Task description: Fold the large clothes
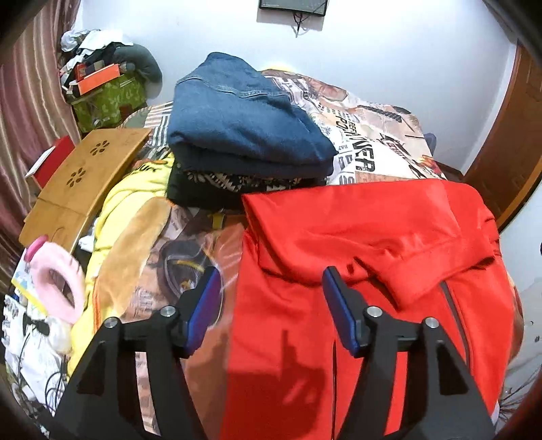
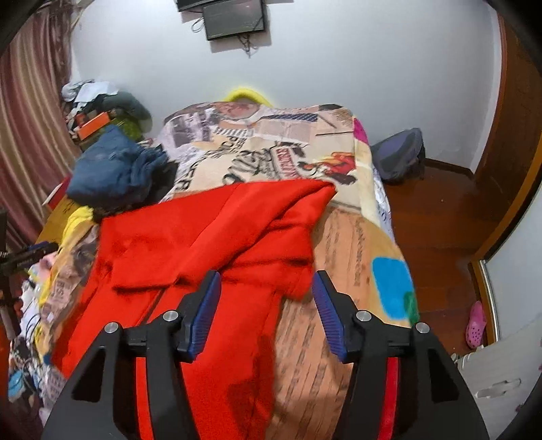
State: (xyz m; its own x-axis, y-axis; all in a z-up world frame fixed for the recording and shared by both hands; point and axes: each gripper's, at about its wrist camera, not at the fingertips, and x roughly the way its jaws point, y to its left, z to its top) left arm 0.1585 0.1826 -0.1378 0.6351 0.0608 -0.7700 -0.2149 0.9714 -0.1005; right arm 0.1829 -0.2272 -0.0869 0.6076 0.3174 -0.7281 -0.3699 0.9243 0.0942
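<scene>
- Here, from the left wrist view, the left gripper [image 1: 267, 304] hangs above the bed with its blue pads [image 1: 203, 311] spread apart and nothing between them; it grips nothing.
- Under it the red jacket [image 1: 355, 243] lies on the printed bedspread [image 1: 369, 142], its top part folded over so that a sleeve with a ribbed cuff lies across the front, beside a dark zip line.
- Behind the jacket sits a pile of folded clothes: blue jeans [image 1: 244, 118] on top, a dark patterned garment [image 1: 216, 186] underneath, its near edge touching the jacket's far corner.
- To the left of that, a yellow blanket [image 1: 135, 203] trails down the bed's side, next to a wooden lap tray [image 1: 84, 176] and a pink fluffy thing [image 1: 57, 281].
- Further back, a heap of clutter rests on a green box [image 1: 105, 98] near the curtain [image 1: 30, 101].
- Now, from the right wrist view, the right gripper [image 2: 266, 308] is likewise let go, pads apart, hovering over the jacket's [image 2: 203, 237] near right edge without pressing on the cloth.
- The jacket covers the left half of the bed, with its folded flap reaching toward the far side; the bedspread [image 2: 355, 257] shows bare on the right.
- The jeans [image 2: 115, 169] lie at the far left, looking rumpled from here.
- On the wooden floor [image 2: 447, 230] beyond the bed, a dark backpack [image 2: 399, 159] leans in the corner, and a pink clog [image 2: 476, 325] lies near the door frame.
- A screen [image 2: 233, 17] hangs on the white wall.
</scene>
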